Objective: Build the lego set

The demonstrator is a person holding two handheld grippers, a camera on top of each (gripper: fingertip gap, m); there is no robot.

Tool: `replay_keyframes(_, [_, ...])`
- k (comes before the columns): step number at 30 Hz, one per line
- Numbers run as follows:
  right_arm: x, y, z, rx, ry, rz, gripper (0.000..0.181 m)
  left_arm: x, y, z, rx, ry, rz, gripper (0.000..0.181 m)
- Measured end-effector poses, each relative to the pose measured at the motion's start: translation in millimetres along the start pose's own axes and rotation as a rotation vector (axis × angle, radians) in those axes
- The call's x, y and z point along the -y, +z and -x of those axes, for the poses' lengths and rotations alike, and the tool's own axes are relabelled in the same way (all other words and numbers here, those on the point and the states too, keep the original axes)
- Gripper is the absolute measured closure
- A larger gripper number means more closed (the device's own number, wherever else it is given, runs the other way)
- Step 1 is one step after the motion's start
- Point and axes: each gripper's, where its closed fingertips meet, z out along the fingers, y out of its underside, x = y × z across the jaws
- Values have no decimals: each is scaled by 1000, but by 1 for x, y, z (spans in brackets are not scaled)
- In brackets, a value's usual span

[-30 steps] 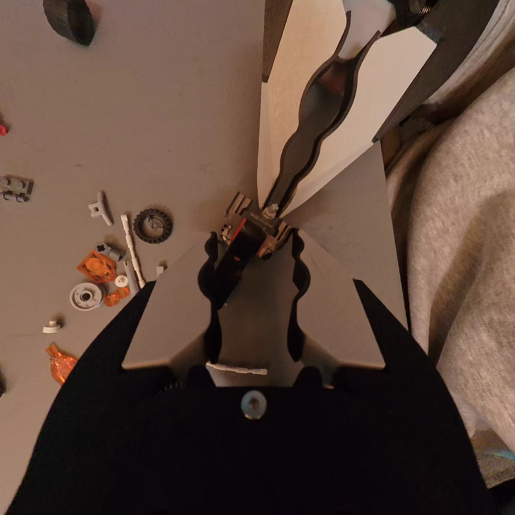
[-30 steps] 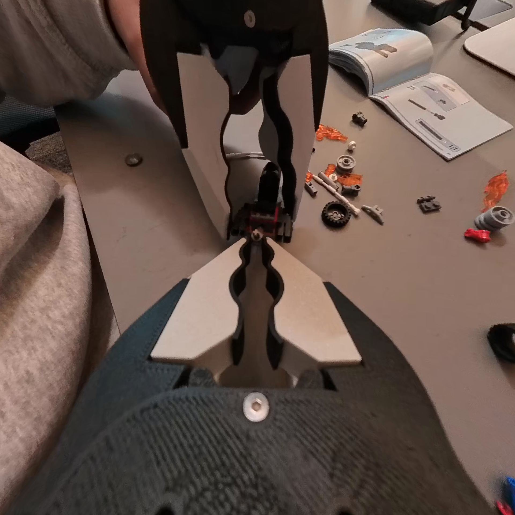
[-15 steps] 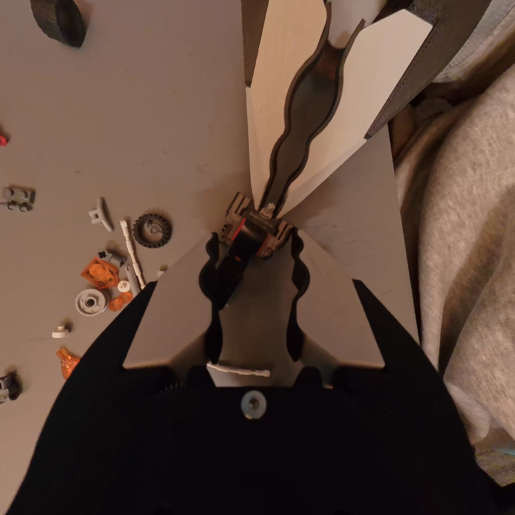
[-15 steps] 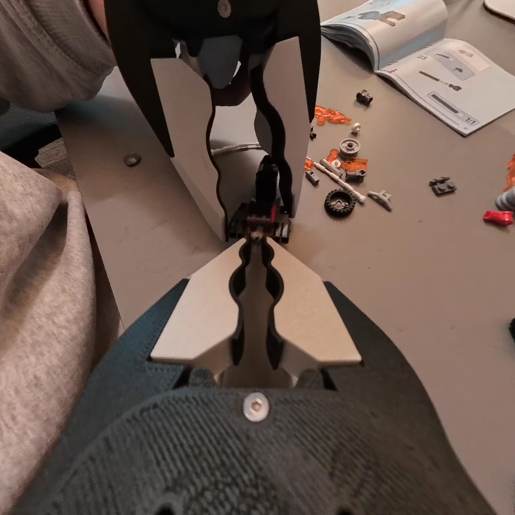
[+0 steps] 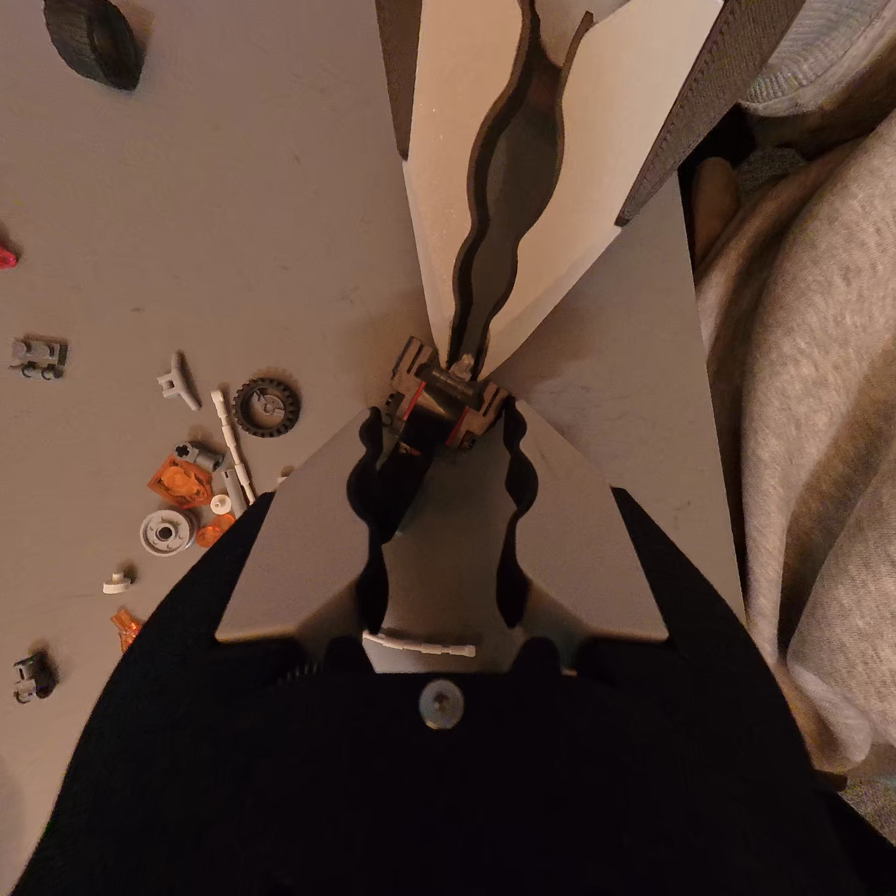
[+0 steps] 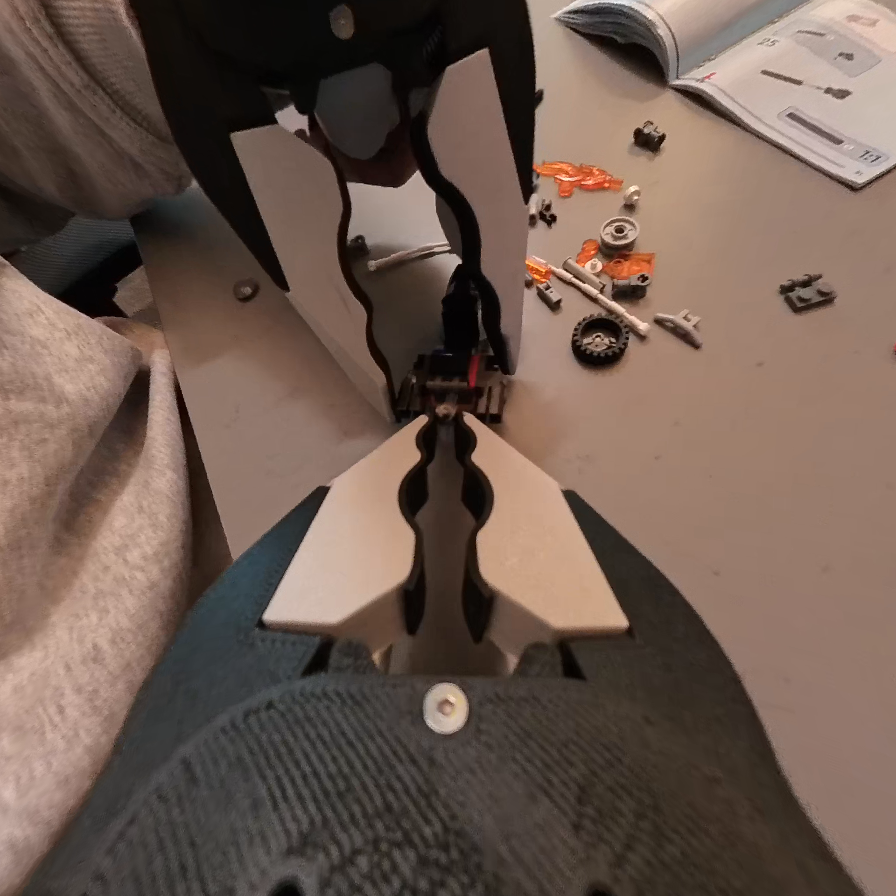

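Observation:
A small black Lego assembly (image 5: 436,402) with red and grey parts rests on the grey table (image 5: 242,218). My left gripper (image 5: 441,411) is shut on it, one fingertip on each side. My right gripper (image 6: 443,418) reaches in from the opposite side, tip to tip with the left. It is shut on a small grey pin (image 6: 442,411) that touches the assembly's near face (image 6: 451,383). In the left wrist view the pin (image 5: 465,362) shows between the right gripper's tips at the top of the assembly.
Loose parts lie beside the assembly: a small black tyre (image 5: 266,407), a grey axle (image 5: 232,446), orange clear pieces (image 5: 180,482), a grey hub (image 5: 165,532) and a large black tyre (image 5: 94,46). An open instruction booklet (image 6: 776,72) lies far right. A grey sleeve (image 5: 800,436) borders the table edge. Both grippers' tips are close together, under 4 cm apart. The grey axle (image 5: 232,446) is about 6 cm from my left fingertips. It is also in sight in the right wrist view (image 6: 609,303).
The right gripper has swung from leaning right to more upright in the left wrist view. Both views have shifted slightly. Both grips are unchanged.

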Motion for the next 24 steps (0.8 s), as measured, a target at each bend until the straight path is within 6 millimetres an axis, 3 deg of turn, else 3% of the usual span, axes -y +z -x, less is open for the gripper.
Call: replay_keyframes(24, [2,1,-2,72,107,6,177,0,1,3,23,61,5,134])
